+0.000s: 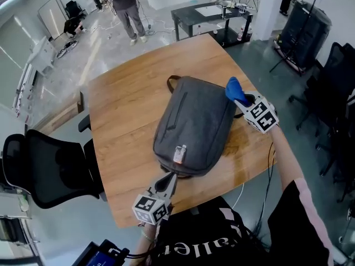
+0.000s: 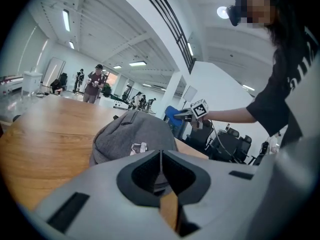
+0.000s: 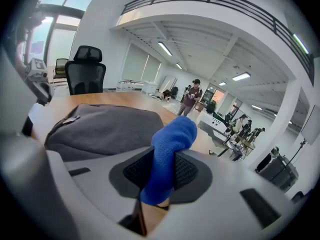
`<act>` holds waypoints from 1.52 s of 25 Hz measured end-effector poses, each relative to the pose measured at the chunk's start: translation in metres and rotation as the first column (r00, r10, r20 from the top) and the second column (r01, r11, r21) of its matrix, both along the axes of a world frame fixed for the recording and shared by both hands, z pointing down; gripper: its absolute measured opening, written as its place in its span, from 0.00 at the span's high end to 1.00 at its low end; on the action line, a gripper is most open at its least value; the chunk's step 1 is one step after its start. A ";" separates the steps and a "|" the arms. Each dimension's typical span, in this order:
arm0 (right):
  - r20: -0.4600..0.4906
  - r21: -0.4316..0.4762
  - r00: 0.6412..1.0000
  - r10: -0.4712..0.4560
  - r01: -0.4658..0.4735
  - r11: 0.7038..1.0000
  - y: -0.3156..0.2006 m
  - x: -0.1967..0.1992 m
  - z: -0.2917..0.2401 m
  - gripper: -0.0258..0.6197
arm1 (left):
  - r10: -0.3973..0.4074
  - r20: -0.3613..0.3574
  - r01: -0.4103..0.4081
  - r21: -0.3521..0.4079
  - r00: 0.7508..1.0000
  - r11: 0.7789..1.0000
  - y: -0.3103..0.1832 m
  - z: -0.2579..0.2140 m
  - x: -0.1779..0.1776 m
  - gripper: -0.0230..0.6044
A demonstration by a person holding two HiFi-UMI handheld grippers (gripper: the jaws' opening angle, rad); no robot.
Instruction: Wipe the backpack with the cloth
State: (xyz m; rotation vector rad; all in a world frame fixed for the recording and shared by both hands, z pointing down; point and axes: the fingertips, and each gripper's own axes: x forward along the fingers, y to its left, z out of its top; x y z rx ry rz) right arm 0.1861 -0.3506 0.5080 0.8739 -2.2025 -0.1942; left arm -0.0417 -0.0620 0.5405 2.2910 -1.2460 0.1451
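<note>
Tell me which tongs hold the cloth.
The right tongs, pinching the blue cloth beside the grey backpack; the left tongs are shut on nothing at the backpack's near end.

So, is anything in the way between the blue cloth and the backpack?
Nothing visible. The right gripper holds the blue cloth right beside the grey backpack, at its far right edge, and no object sits between them.

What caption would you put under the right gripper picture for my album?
Right gripper shut on a blue cloth, close beside the gray backpack.
</note>
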 end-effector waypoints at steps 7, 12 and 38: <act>-0.120 -0.021 0.993 0.011 -0.014 1.000 -0.059 -0.002 0.010 0.83 | -0.054 0.010 0.054 -0.008 0.998 0.998 -0.003 0.001 -0.003 0.96; -0.096 -0.032 0.990 -0.104 0.101 0.994 -0.020 -0.037 0.019 0.83 | -0.089 0.012 0.089 0.002 0.996 0.996 -0.002 0.000 -0.015 0.96; 0.016 -0.198 0.943 -0.332 0.329 0.923 0.275 -0.156 0.069 0.83 | 0.030 -0.029 -0.031 -0.013 0.999 0.999 0.020 0.006 -0.034 0.96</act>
